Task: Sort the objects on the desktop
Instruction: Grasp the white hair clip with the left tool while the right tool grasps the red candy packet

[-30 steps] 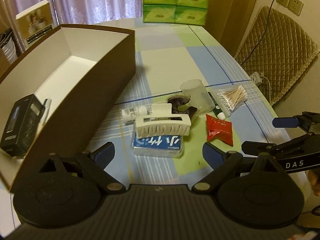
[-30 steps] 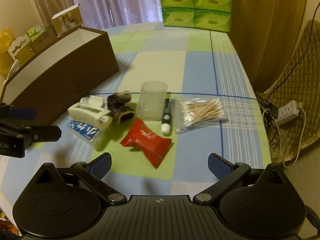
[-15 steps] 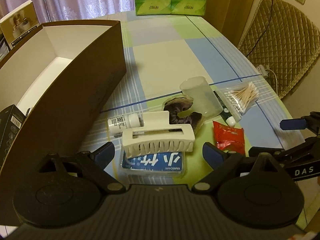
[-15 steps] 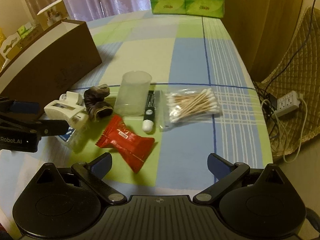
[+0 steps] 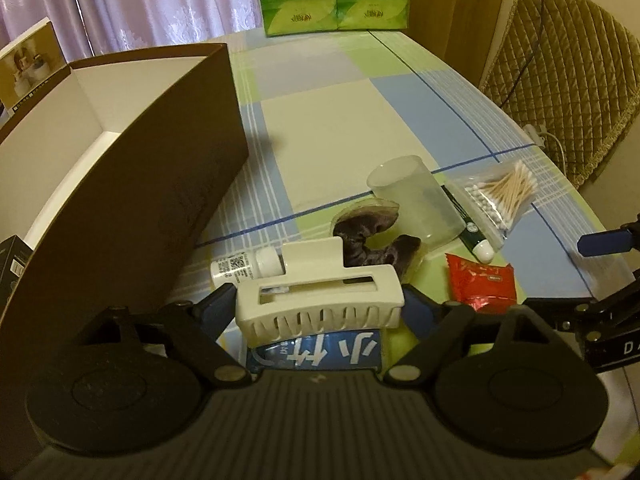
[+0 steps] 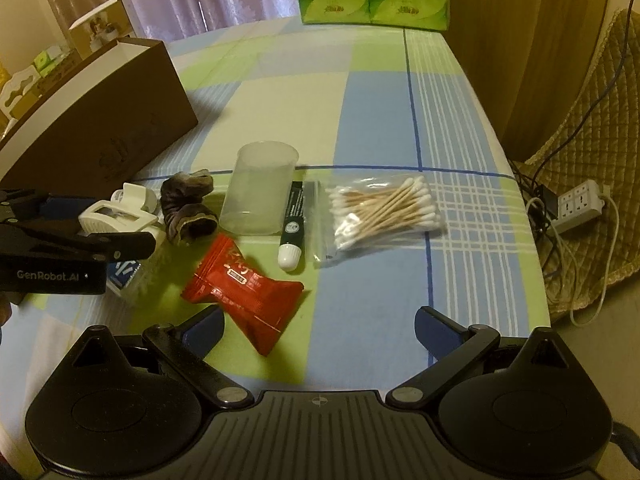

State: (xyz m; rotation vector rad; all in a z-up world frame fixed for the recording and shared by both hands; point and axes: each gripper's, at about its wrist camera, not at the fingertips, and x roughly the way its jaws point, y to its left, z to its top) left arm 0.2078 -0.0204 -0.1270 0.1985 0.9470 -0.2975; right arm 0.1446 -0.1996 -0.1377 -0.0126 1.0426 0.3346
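Pinching the clip (image 5: pixel 320 300), left hand-held gripper (image 5: pixel 320 304) should lift straight toward the box (image 5: pixel 132 184); right hand-held gripper (image 6: pixel 320 328) spread.

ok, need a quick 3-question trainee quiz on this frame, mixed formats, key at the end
1. True or false: the left gripper has its jaws on either side of the white hair claw clip.
2. Which item lies nearest the right gripper? A) bag of cotton swabs B) red snack packet C) clear plastic cup
3. Fill in: the dark green tube lies between the cup and the ____.

Key: 1 true; 2 B; 3 bag of cotton swabs
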